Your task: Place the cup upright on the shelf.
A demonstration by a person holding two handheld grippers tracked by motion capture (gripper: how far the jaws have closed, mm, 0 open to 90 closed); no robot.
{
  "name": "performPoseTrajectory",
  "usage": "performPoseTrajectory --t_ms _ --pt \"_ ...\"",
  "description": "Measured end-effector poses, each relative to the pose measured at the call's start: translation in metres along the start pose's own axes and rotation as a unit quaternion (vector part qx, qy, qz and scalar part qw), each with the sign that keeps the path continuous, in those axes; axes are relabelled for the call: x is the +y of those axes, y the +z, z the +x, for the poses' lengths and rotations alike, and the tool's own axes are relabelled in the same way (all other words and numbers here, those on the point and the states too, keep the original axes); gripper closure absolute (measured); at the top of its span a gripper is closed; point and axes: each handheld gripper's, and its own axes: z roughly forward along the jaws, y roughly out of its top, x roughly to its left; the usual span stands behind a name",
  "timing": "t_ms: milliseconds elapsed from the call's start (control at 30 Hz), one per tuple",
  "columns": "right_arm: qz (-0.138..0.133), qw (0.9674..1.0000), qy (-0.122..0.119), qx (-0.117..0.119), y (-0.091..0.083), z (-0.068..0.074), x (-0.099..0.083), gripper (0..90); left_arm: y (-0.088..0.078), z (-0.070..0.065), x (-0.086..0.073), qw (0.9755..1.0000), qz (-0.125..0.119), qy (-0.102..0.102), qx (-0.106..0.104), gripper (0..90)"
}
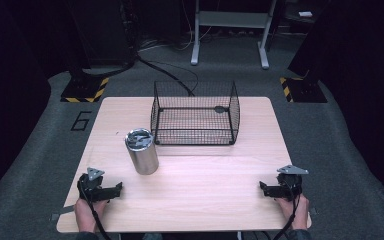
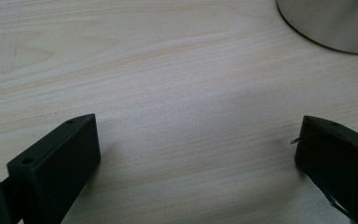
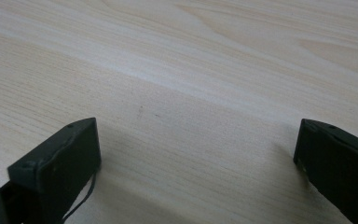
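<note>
A steel tumbler [image 1: 141, 151] with a lid stands upright on the wooden table [image 1: 195, 185], left of centre; its base [image 2: 335, 23] fills the top right corner of the left gripper view. Behind it sits a black wire basket [image 1: 195, 114], with nothing visible inside. My left gripper [image 1: 116, 189] rests on the table near the front left, below the tumbler, open, with bare wood between its jaws [image 2: 198, 135]. My right gripper [image 1: 264, 189] lies at the front right, also open over bare wood [image 3: 198, 135]. A hand holds each one.
The table's near edge runs just behind both grippers. Beyond the far edge, on the grey carpet, are a white desk frame [image 1: 230, 30], cables [image 1: 172, 70] and two stand bases with yellow-black tape [image 1: 85, 90].
</note>
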Motion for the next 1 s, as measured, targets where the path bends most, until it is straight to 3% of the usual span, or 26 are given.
performPoseTrajectory --t_ms 367,400,600,767,867,1000 --pt "0.0 1.0 0.002 0.0 0.0 0.0 0.0 0.0 0.001 0.001 0.001 1.0 0.002 0.0 -0.005 0.0" --pt "-0.001 1.0 0.0 0.0 0.0 0.0 0.0 0.0 0.0 0.003 0.001 0.9998 0.009 0.014 -0.009 0.0" --pt "0.0 1.0 0.002 0.0 0.0 0.0 0.0 0.0 0.0 0.001 0.001 1.0 0.003 -0.002 -0.003 0.0" --pt "0.0 1.0 0.002 0.0 0.0 0.0 0.0 0.0 -0.003 0.004 0.001 0.9998 0.016 0.004 -0.005 0.1" --pt "0.0 1.0 0.002 0.0 0.0 0.0 0.0 0.0 -0.008 0.003 0.005 0.9997 -0.01 -0.009 -0.018 0.1" --pt "0.0 1.0 0.002 -0.001 0.0 0.0 0.0 0.0 -0.026 -0.003 0.017 0.9986 -0.038 0.004 -0.035 0.0"
